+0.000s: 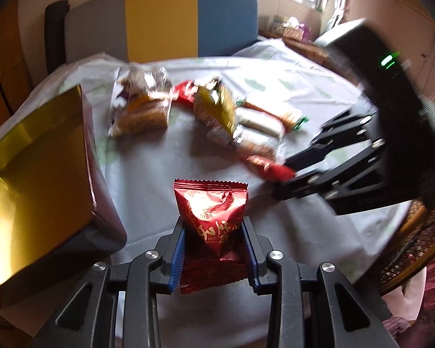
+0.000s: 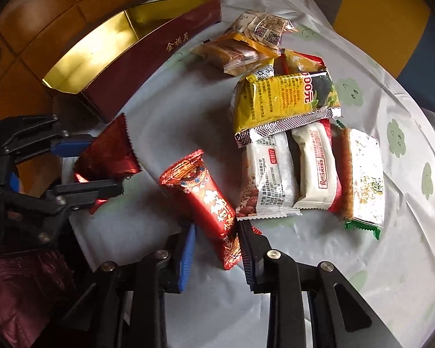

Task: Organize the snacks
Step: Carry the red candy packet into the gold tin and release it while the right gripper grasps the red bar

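My left gripper (image 1: 213,226) is shut on a dark red foil snack packet (image 1: 211,211), held upright above the table. In the right wrist view the same gripper (image 2: 104,163) and its packet (image 2: 107,156) sit at the left, beside the open gift box (image 2: 101,49). My right gripper (image 2: 216,227) is shut on the near end of a long red and gold packet (image 2: 200,191) that lies on the cloth. The left wrist view shows that gripper (image 1: 281,178) at the right, with its red packet (image 1: 271,169).
A pile of snacks lies beyond: a yellow packet (image 2: 281,101), white bars (image 2: 272,168), a green-edged bar (image 2: 365,174) and clear-wrapped cakes (image 2: 235,52). The dark red box has a gold inside (image 1: 29,174). A white flowered cloth (image 2: 391,261) covers the round table; a chair (image 1: 159,20) stands behind.
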{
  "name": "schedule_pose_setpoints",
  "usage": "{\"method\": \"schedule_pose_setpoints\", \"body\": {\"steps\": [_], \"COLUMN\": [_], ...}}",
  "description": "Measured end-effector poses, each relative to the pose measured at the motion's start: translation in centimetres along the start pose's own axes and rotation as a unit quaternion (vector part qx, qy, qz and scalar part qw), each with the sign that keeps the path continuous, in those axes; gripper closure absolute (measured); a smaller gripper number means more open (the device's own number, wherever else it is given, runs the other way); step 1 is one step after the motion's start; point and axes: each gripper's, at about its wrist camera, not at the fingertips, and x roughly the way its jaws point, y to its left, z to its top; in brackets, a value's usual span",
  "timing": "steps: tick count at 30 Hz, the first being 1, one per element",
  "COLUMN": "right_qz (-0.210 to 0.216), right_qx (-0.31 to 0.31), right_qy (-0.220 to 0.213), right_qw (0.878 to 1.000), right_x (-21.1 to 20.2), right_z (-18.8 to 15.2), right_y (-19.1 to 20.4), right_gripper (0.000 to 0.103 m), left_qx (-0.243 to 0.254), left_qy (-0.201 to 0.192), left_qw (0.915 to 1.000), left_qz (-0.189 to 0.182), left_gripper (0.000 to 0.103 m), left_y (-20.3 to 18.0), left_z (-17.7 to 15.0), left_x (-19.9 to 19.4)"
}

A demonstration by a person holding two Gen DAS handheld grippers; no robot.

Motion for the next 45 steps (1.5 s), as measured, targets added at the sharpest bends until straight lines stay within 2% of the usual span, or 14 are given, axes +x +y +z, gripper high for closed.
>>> {"method": "schedule_pose_setpoints", "body": {"steps": [4, 9, 15, 19, 22, 30, 35, 37, 38, 42, 45], "right_qz": [-0.009, -0.009, -0.007, 0.000, 0.004, 0.024, 0.039, 0.044, 0.045, 0.051, 0.051], "right_qx": [-0.005, -0.010, -0.008, -0.007, -0.007, 0.002, 0.014, 0.019, 0.021, 0.027, 0.027], "right_qy": [-0.006, -0.006, -0.004, -0.003, -0.002, -0.004, -0.006, -0.008, -0.008, -0.011, -0.014], "right_qw": [1.000, 1.000, 1.000, 1.000, 1.000, 1.000, 0.999, 0.999, 0.999, 0.998, 0.998], "right_x": [-0.1, -0.3, -1.0, -1.1, -1.0, -1.2, -1.4, -1.3, -1.3, -1.5, -1.7], "right_z": [-0.3, -0.4, -0.7, -0.4, -0.4, -0.1, 0.2, 0.3, 0.4, 0.5, 0.4], "right_y": [0.6, 1.4, 1.5, 1.2, 1.0, 0.2, -0.4, -0.7, -0.8, -1.2, -1.3], "right_gripper": [0.076, 0.075, 0.075, 0.073, 0.071, 0.066, 0.061, 0.059, 0.059, 0.058, 0.066], "left_qx": [-0.016, -0.089, -0.198, -0.216, -0.234, -0.231, -0.243, -0.241, -0.240, -0.241, -0.237], "left_qy": [-0.034, -0.064, -0.053, -0.027, -0.003, 0.020, 0.037, 0.034, 0.029, 0.015, -0.004], "left_qw": [0.9991, 0.9939, 0.9774, 0.9722, 0.9677, 0.9641, 0.9610, 0.9608, 0.9615, 0.9600, 0.9597], "left_qz": [-0.021, -0.010, 0.053, 0.086, 0.094, 0.129, 0.127, 0.132, 0.131, 0.142, 0.152], "left_gripper": [0.068, 0.068, 0.068, 0.068, 0.068, 0.067, 0.065, 0.051, 0.049, 0.048, 0.048], "left_y": [0.9, 5.6, 14.6, 18.5, 20.5, 22.4, 23.1, 22.8, 22.7, 22.0, 20.8], "left_z": [0.8, 2.7, 5.2, 6.6, 7.4, 9.6, 10.2, 10.0, 9.9, 9.1, 8.3], "left_x": [-2.9, -6.0, -5.6, -3.0, -0.3, 4.6, 6.2, 5.9, 5.7, 3.9, 2.0]}}
